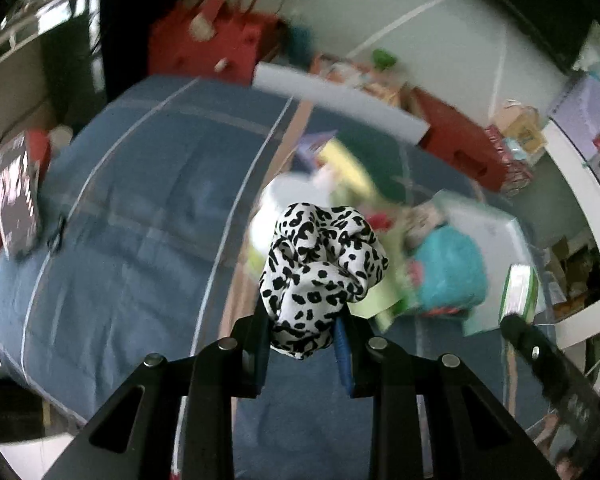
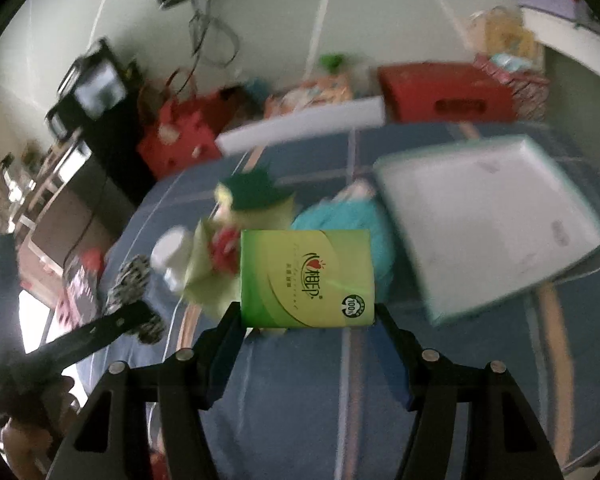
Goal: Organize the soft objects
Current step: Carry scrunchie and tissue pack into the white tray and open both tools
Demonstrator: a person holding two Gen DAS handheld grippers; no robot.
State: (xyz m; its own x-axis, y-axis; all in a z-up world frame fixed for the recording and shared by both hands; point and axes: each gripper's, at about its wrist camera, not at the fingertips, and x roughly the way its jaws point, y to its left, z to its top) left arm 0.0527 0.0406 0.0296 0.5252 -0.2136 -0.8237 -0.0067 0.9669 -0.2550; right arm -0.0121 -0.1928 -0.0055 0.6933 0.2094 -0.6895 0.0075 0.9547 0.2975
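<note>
Left tool (image 1: 302, 344): clenched on a bunched white fabric scrunchie with black leopard spots (image 1: 322, 268), held clear above the bed; the cloth bulges out past the two black fingers.

Right tool (image 2: 306, 320): grasping a green and yellow soft pack of tissues (image 2: 306, 278), printed face toward the camera, one finger against each side edge, the pack lifted above the bed.

Bed: blue quilted cover with pale stripes (image 1: 132, 216), spread under both tools.

Pile on the bed, blurred: a pale green plush toy with a dark green hat and red patch (image 2: 236, 232); a teal soft bundle (image 2: 340, 216) just beside it; a white cup-shaped item (image 2: 172, 256) at the plush toy's left. Exact contacts within the pile cannot be told.

White shallow rectangular tray with a teal rim (image 2: 492, 216): tilted, right of the pile.

Background: red boxes (image 2: 444, 92) and a long white slab (image 2: 300, 128) along the far edge of the bed, against a pale wall.
</note>
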